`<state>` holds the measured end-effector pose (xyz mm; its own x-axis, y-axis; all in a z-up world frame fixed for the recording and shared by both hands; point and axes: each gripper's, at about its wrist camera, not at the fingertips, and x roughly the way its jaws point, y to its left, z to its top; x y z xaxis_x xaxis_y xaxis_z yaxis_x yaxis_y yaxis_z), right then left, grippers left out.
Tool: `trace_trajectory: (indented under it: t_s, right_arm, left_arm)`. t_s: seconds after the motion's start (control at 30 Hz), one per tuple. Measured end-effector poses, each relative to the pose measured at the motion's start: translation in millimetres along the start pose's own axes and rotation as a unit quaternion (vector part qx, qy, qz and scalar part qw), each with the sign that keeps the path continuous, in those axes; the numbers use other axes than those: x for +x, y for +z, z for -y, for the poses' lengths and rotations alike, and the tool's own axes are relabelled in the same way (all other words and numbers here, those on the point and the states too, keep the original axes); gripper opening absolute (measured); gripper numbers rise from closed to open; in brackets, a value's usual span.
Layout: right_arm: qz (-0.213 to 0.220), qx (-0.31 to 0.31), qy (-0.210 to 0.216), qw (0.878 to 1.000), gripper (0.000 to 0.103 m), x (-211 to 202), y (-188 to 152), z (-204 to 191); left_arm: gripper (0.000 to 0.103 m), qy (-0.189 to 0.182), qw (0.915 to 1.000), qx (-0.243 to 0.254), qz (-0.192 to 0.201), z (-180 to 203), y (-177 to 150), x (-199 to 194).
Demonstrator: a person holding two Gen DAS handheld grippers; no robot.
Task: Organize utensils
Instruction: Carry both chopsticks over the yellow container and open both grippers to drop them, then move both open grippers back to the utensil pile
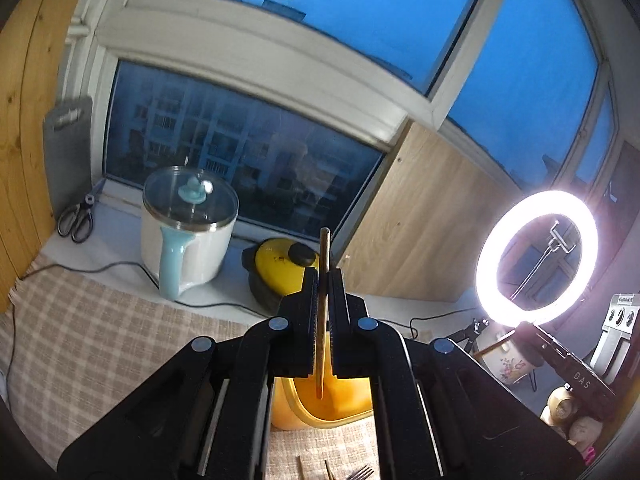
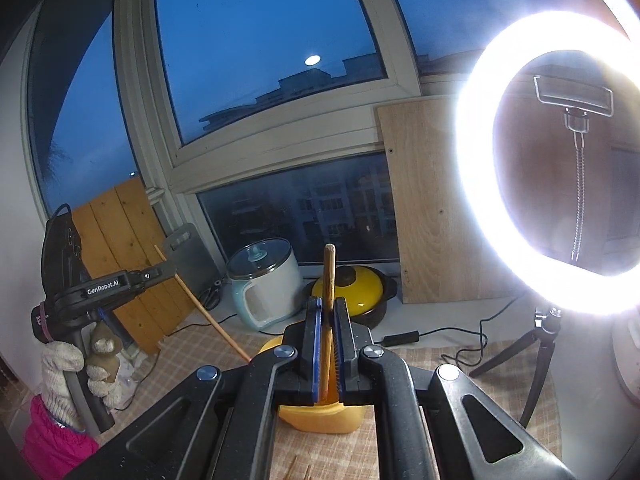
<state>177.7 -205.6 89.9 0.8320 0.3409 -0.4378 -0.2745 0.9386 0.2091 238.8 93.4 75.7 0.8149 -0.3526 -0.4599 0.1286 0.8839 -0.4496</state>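
My left gripper (image 1: 324, 276) is shut on a wooden chopstick (image 1: 325, 246) that stands nearly upright, its lower tip hanging over the open yellow holder (image 1: 340, 402) on the checked cloth. My right gripper (image 2: 326, 304) is shut on a second wooden chopstick (image 2: 330, 266), held upright above the same yellow holder (image 2: 320, 418). In the right wrist view the left gripper (image 2: 168, 268) shows at the left in a gloved hand (image 2: 60, 360), its chopstick (image 2: 200, 308) slanting down toward the holder. Loose chopsticks (image 1: 298, 466) and a fork (image 1: 362, 472) lie on the cloth at the near edge.
On the windowsill stand a white electric pot (image 1: 188, 240) with a glass lid and a yellow lidded pot (image 1: 280, 264); scissors (image 1: 76, 220) lie at the far left. A bright ring light (image 2: 552, 160) on a tripod stands at the right. Cables (image 2: 460, 334) cross the cloth.
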Motion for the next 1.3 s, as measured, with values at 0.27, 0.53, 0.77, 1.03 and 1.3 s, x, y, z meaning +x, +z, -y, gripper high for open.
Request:
trace_trajectory:
  t_s: [0.27, 0.53, 0.77, 1.03, 1.3]
  right_arm:
    - [-0.038, -0.012, -0.009, 0.999, 0.003, 43.6, -12.6, -1.2]
    - [-0.083, -0.007, -0.011, 0.996, 0.003, 73.3, -39.3, 2.6]
    - [-0.099, 0.003, -0.012, 0.995, 0.003, 80.9, -48.0, 11.3]
    - [-0.093, 0.010, -0.009, 0.996, 0.020, 72.3, -48.9, 13.1]
    - [-0.073, 0.016, -0.007, 0.997, 0.056, 47.1, -51.7, 14.9]
  left_arm:
    - [0.002, 0.002, 0.9995, -0.013, -0.029, -7.5, -19.9, 25.2]
    - [0.002, 0.005, 0.9982, -0.015, -0.058, -5.7, -40.0, 46.4]
    - [0.002, 0.008, 0.9973, -0.016, -0.071, -5.2, -48.5, 55.4]
    - [0.026, 0.012, 0.9968, -0.010, -0.078, -1.3, -50.3, 55.2]
    - [0.041, 0.015, 0.9983, -0.014, -0.055, -0.6, -52.3, 32.4]
